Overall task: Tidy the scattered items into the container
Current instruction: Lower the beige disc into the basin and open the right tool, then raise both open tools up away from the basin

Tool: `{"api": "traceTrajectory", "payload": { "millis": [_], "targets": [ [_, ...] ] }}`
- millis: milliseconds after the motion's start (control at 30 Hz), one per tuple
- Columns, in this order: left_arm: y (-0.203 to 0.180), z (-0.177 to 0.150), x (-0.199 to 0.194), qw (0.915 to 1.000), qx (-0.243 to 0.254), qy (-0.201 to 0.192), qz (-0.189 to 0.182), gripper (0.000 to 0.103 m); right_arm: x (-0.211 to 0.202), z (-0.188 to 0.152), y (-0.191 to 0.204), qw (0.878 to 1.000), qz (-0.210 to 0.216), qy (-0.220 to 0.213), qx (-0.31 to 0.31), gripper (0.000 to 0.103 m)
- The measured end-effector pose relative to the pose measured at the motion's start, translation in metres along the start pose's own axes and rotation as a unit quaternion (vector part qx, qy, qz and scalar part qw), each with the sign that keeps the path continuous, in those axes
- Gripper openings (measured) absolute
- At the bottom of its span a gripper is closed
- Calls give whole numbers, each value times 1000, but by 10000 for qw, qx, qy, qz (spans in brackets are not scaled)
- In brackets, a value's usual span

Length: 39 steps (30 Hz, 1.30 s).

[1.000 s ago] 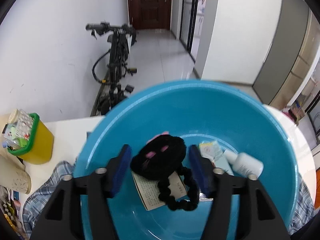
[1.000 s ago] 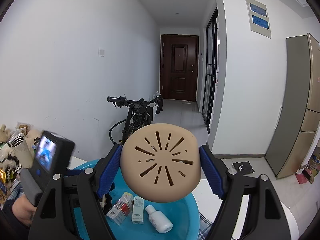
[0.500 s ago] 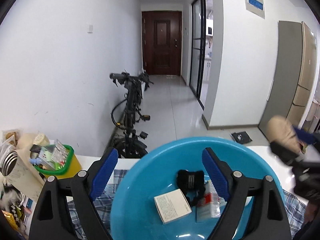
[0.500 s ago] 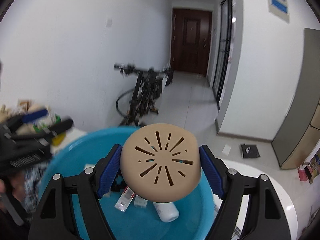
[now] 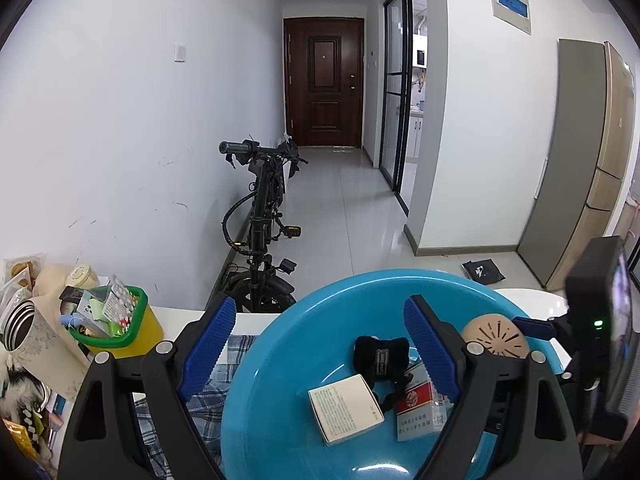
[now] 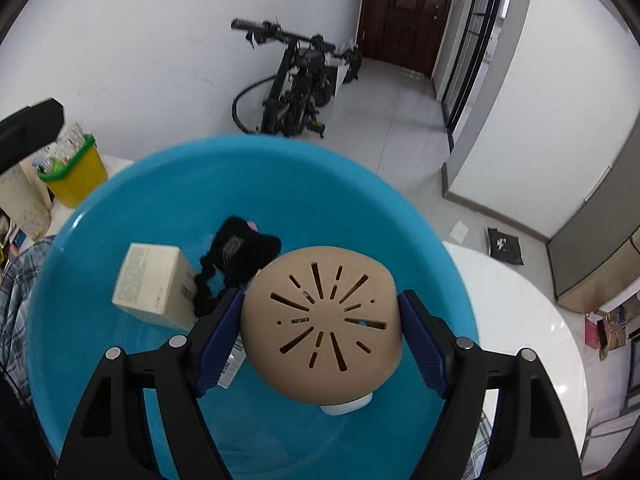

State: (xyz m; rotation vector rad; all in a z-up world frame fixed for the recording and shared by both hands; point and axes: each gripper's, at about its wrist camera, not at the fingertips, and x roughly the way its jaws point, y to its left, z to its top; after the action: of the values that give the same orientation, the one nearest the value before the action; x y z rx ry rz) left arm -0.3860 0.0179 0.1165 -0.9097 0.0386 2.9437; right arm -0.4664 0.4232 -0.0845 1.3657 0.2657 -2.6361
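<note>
The right tongs clamp a round beige perforated disc, both blue pads pressed against its edges, and hold it over the inside of the blue basin. From the left wrist view the same disc shows low on the basin's right side, with the right tongs' black body and camera just behind it.

The left tongs stand wide apart with nothing between the pads; one pad is over the plaid cloth beside the basin, the other over the basin's interior.

Inside the basin lie a cream carton, a black plush hair tie partly resting on it, and a red-and-white packet touching the hair tie. From the right wrist view a white bottle peeks out under the disc.

The basin sits on a white tabletop. To the left stand a yellow bin with a green rim, stuffed with small items, and a metal flask near it. A black bicycle leans on the wall beyond.
</note>
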Motion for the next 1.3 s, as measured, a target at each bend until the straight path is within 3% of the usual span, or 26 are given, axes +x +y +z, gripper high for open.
{"api": "traceTrajectory", "payload": {
  "millis": [233, 567, 933, 1167, 1300],
  "targets": [
    [-5, -3, 7, 9998, 56, 173, 4, 88, 15, -2, -2, 9992, 48, 393, 79, 76],
    [-5, -7, 12, 9997, 74, 211, -22, 88, 20, -3, -1, 9982, 79, 596, 69, 77],
    [-8, -11, 14, 9996, 129, 242, -41, 88, 18, 1, -1, 9989, -53, 467, 23, 79],
    [-9, -11, 14, 9995, 156, 283, -47, 88, 5, 5, 1, 9997, -203, 104, -20, 91],
    [-10, -13, 18, 9991, 197, 376, -2, 88, -3, 8, -1, 9997, -223, -46, 65, 91]
  ]
}}
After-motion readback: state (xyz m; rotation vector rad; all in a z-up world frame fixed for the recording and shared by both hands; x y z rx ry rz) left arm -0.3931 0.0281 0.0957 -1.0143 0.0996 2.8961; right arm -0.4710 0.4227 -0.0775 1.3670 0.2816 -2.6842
